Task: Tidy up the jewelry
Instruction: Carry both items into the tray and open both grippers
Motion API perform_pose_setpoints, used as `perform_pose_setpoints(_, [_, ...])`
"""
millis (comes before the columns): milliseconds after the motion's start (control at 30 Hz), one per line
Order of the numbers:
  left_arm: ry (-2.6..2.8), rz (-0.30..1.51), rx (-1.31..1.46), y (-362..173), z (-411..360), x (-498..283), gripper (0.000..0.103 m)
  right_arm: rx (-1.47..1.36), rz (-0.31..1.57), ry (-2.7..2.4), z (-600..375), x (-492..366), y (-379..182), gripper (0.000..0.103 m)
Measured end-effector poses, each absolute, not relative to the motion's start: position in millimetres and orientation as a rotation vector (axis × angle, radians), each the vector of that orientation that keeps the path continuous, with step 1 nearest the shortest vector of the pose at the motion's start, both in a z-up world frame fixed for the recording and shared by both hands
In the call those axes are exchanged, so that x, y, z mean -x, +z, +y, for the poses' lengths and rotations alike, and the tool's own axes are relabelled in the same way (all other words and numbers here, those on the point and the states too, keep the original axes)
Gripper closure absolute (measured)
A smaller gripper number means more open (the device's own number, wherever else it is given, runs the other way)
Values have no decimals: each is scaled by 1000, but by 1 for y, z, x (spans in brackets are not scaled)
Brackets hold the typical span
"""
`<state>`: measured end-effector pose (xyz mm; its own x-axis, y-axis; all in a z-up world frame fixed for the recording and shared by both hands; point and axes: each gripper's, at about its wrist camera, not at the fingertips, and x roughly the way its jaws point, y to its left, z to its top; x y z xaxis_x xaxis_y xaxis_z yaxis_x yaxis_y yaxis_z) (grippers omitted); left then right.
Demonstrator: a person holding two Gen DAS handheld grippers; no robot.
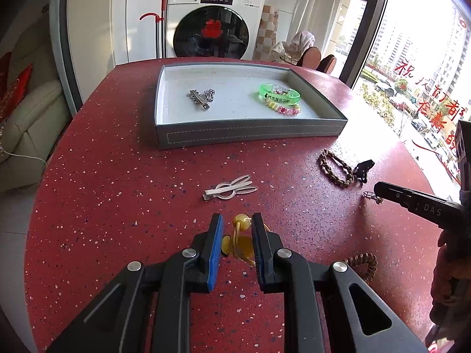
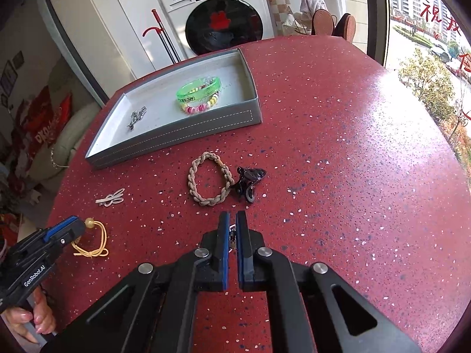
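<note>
Left gripper (image 1: pixel 237 226) half-open, straddling the yellow cord bracelet with amber beads (image 1: pixel 240 242). Right gripper (image 2: pixel 232 229) pinches a small silver ring (image 2: pixel 232 233). Grey tray (image 1: pixel 250 133) lies far, straight ahead of the left gripper.

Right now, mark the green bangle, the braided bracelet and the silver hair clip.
green bangle (image 1: pixel 279 94), left wrist view, front band.
braided bracelet (image 2: pixel 192 173), right wrist view, left side.
silver hair clip (image 1: pixel 226 189), left wrist view, middle.

Tray (image 1: pixel 250 135) behind hair clip (image 1: pixel 229 189), on table (image 1: pixel 117 206).
</note>
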<state>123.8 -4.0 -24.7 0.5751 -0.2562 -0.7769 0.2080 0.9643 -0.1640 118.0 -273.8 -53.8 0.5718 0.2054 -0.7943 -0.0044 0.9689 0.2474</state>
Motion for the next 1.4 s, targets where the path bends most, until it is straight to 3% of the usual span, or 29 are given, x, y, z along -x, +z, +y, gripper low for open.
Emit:
perform_pose_setpoints(533, [-290,863,60,6,1,-133,65,-280,898,194,-274,-128,-13,98])
perform_pose_setpoints(967, [-300,784,40,53,0,-199,65,-271,864,285,-250,-202,33,98])
perform_pose_setpoints(1400, [-296,812,16,48,-19,-296,65,-324,982,259,-253,-288,-12,98])
